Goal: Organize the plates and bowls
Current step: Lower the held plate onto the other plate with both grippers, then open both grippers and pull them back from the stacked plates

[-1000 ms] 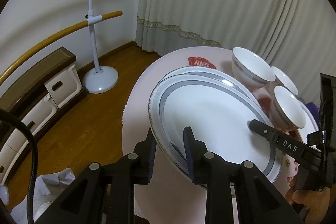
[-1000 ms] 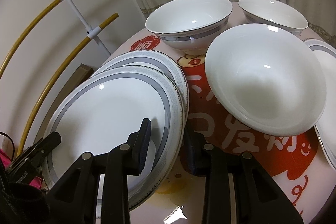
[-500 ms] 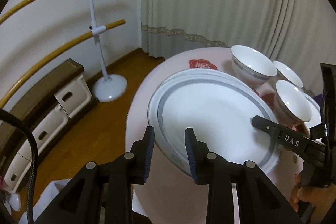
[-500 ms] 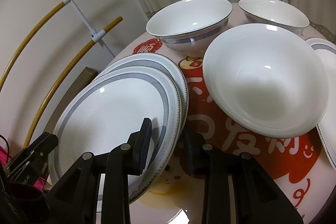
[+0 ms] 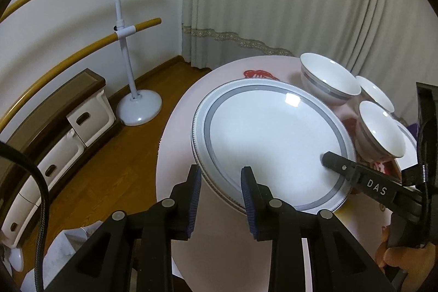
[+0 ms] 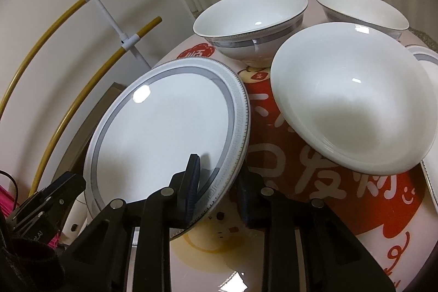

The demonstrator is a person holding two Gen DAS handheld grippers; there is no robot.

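Observation:
A grey-banded white plate [image 5: 273, 144] [image 6: 169, 127] lies squarely on a second matching plate [image 5: 219, 194] at the left side of the round printed table [image 5: 219, 237]. My left gripper [image 5: 220, 177] is shut on its near rim, one finger outside the edge and one over the well. My right gripper [image 6: 219, 177] grips the opposite rim with its jaws closing. One of its fingers [image 5: 336, 164] rests on the plate's top. Three white bowls [image 6: 251, 18] [image 6: 361, 7] [image 6: 353, 111] stand apart to the right.
Another plate [image 6: 427, 59] lies at the table's far right, partly under the nearest bowl. Left of the table are a ballet barre stand [image 5: 131, 45], a low cabinet with white drawers [image 5: 68, 133] and wooden floor. A curtain hangs behind. A hand [image 5: 397, 259] holds the right gripper.
The held plate has shifted from overhanging the lower plate to sitting squarely over it, so the lower plate's far rim no longer shows. Both grippers stay at its rim.

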